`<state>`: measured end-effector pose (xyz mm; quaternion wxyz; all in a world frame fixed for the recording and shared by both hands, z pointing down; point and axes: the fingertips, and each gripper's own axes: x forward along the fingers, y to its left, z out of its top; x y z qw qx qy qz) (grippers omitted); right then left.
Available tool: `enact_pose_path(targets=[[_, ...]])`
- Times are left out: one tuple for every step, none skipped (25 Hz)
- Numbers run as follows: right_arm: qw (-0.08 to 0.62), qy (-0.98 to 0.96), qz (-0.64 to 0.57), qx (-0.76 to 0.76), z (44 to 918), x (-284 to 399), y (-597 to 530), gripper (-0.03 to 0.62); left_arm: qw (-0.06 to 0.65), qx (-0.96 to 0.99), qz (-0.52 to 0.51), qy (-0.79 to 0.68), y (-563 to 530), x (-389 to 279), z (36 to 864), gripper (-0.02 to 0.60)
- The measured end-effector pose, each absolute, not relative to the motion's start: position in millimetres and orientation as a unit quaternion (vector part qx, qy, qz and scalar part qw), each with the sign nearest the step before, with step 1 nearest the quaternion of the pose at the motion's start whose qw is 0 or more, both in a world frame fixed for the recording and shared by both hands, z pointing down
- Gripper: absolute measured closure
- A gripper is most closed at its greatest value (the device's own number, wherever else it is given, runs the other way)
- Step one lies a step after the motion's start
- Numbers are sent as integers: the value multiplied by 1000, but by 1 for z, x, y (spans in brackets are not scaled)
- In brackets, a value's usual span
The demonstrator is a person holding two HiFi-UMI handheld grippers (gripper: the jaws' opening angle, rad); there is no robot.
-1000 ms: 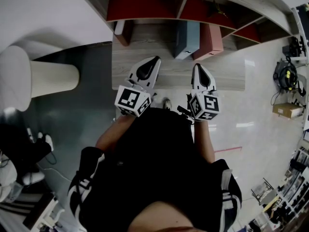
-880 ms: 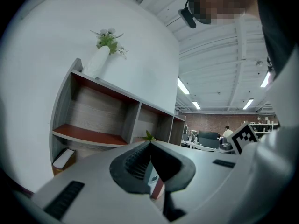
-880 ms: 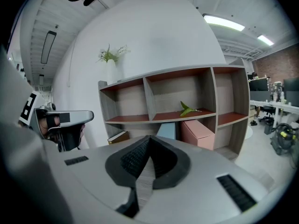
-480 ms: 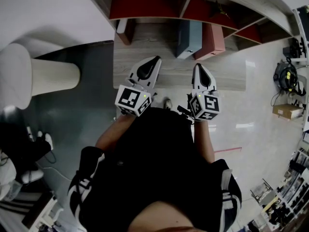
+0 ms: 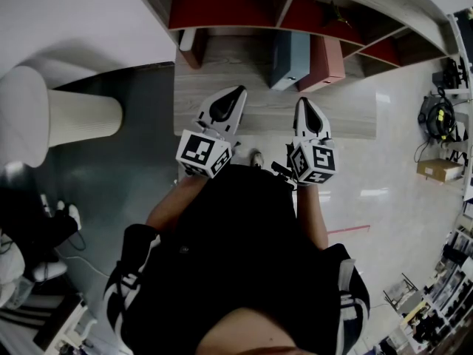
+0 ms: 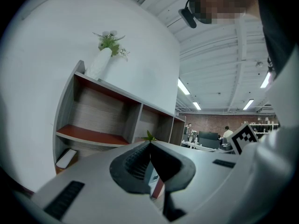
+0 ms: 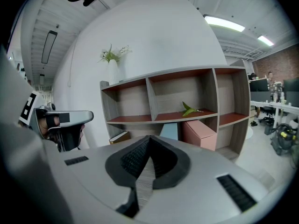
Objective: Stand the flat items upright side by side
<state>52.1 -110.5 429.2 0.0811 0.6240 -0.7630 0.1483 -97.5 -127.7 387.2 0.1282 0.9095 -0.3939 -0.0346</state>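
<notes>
before the shelf [image 5: 229,61], left claw [image 5: 239,89] level, right claw [image 5: 304,100] dipped, both closed

White vase [image 6: 99,64] with green sprigs [image 6: 110,40]; cardboard box [image 5: 440,168] on floor [image 5: 399,146].

1. The head view looks steeply down from above the person: both grippers are near and the shelf [image 5: 251,80] is far, at the top edge.
2. The left gripper view rides on the left gripper [image 5: 238,91] and looks level along its jaws. It faces the shelf [image 6: 135,120] from close by, towards its left end.
3. The right gripper view rides on the right gripper [image 5: 304,100]. It faces the shelf [image 7: 148,101] squarely, from a little further back, so the whole front shows.
4. All three views share the shelf. Both gripper views share the vase [image 6: 99,64] [image 7: 112,71] on top of it.
5. The head and right gripper views share the blue box [image 5: 288,58] [image 7: 169,130] and pink box [image 5: 325,61] [image 7: 201,132].
6. The right gripper view shows the left gripper [image 7: 65,120] at its left.
</notes>
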Motion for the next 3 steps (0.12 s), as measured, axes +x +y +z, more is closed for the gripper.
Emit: enact_pose_path(targets=[[81,-763,148,624,429,52,-110,569,128,910,-34,-394,-127,-98,387,560],[81,-763,148,624,429,52,-110,569,128,910,-34,-394,-127,-98,387,560],[81,-763,148,624,429,52,-109,569,128,909,-35,-394,-127,-98,387,560]])
